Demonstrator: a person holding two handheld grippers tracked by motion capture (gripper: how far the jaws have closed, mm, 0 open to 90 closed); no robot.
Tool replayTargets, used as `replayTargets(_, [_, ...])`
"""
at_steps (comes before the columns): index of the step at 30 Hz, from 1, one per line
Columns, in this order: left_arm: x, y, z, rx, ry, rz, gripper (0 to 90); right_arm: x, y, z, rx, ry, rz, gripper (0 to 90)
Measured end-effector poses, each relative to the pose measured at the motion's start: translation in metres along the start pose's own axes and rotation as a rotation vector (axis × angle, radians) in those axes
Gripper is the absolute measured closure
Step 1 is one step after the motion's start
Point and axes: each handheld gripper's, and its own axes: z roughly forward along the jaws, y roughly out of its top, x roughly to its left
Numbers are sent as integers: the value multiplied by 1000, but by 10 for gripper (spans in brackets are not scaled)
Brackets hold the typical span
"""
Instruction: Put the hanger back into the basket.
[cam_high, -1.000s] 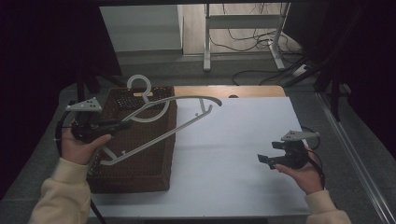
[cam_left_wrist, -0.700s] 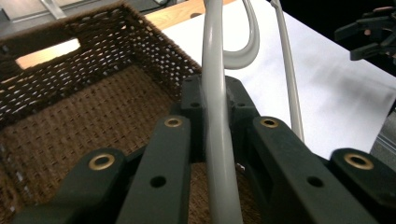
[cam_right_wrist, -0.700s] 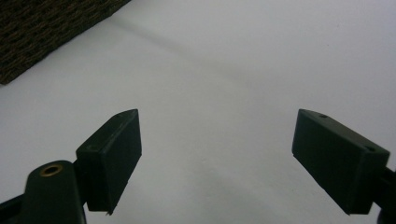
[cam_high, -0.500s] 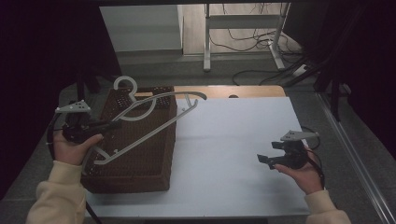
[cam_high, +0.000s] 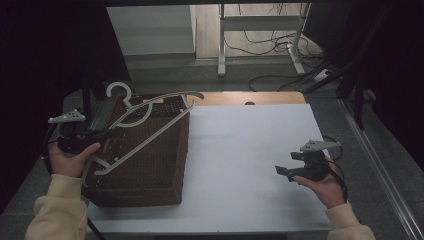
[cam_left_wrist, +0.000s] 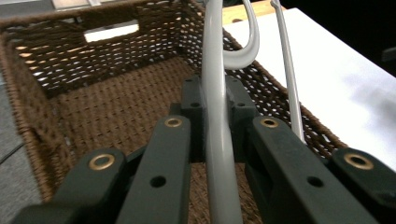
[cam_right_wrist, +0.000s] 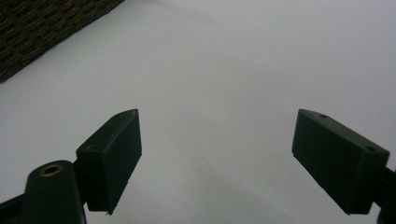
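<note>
The left gripper (cam_high: 102, 135) has its jaws clamped tight on a bar of the grey hanger (cam_high: 150, 127), which slants above the open brown wicker basket (cam_high: 155, 175) at the counter's (cam_high: 240, 150) nine o'clock side, hook end toward twelve o'clock. The right gripper (cam_high: 281, 171), at about four o'clock, holds nothing, its jaws spread wide over bare white counter, well apart from the basket.
</note>
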Motion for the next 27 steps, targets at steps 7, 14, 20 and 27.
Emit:
replayTargets(7, [9,-4,1,-12,27,-33,814,0,0,1,5,5,-4,164])
replayTargets(14, [17,-8,3,-14,48,-58,814,0,0,1,6,6,-7,165])
replayTargets(20, [23,-11,7,-14,75,-79,813,0,-1,2,12,4,-10,164])
replayTargets(27, [30,-17,11,-11,87,-101,812,1,-1,2,15,4,-10,163])
